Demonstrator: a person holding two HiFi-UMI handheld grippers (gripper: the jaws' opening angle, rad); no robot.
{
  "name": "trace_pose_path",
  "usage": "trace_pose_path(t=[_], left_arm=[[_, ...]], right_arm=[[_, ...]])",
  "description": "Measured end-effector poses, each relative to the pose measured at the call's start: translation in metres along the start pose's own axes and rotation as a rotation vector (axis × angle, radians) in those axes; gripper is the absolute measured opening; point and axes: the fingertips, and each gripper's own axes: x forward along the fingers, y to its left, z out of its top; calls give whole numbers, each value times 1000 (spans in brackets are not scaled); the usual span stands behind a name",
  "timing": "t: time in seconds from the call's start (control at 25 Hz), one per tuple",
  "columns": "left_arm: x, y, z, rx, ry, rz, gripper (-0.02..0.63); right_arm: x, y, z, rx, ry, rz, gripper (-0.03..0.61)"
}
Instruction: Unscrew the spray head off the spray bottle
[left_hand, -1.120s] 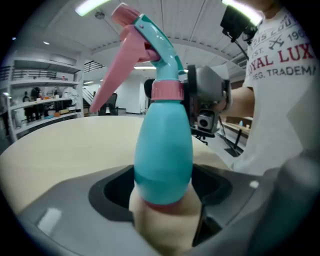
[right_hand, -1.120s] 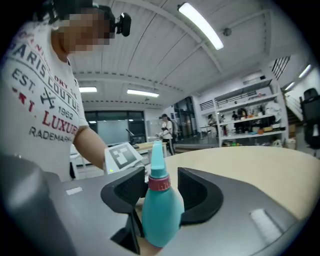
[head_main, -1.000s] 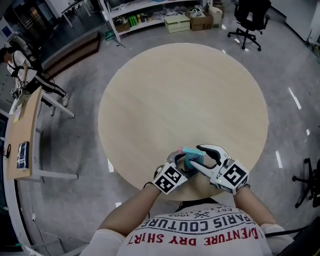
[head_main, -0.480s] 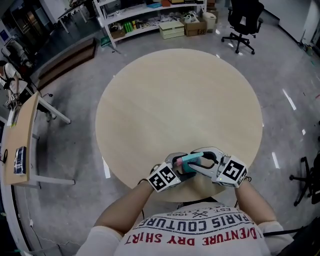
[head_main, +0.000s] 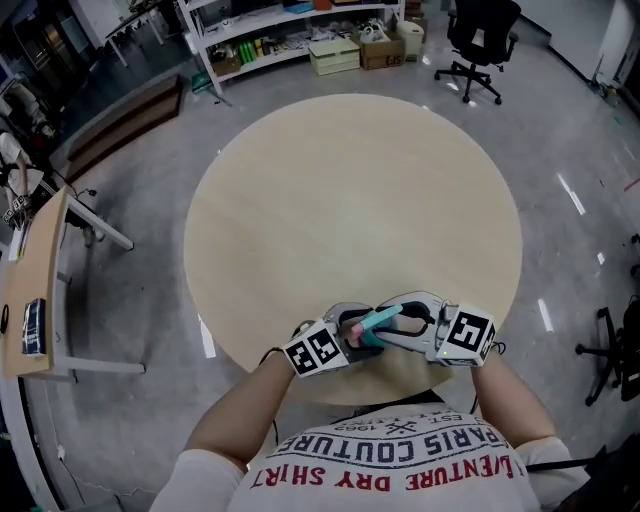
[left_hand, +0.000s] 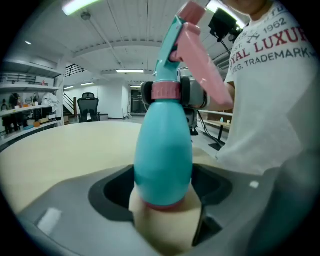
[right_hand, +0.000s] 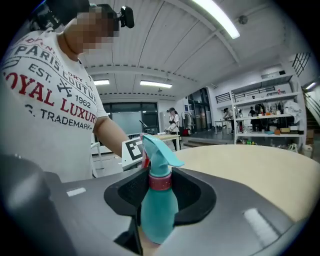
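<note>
the head view looks steeply down from above the person's chest onto the round surface (head_main: 350, 180), far off. each gripper view rides low behind its own jaws, almost level, pressed close to the spray bottle (left_hand: 162, 150); the two face each other across it. all three views share that bottle.
</note>
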Motion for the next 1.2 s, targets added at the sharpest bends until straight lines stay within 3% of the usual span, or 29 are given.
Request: trace_pose_path(t=[0.4,0.52,0.64,0.72,0.96,1.08,1.2], left_arm=[[5,-3,-4,-68,-6,74,353],[4,-1,-3,-113,-8,160,353],[-1,6,-3,-187,-16,290,353],[0,8,-3,-237,-8,369,353],[0,7,-2,-331,11,505,353],[-2,3,-1,-330,-8,493,353],[0,-1,-3,-269,-1,413,353]], right_arm=[[-2,0,-8,45,-4,-157,144],[-7,-2,-6,20,-10,-292,213],[-16,-5,-3,29,-35,-450,214],[-18,-4,-8,39,-11,-509,196],[-16,-3,-5,36,-18,-587,135],[-15,2,-3,20,-19,-583,132],[-17,5,-5,14,-18,-490,129]])
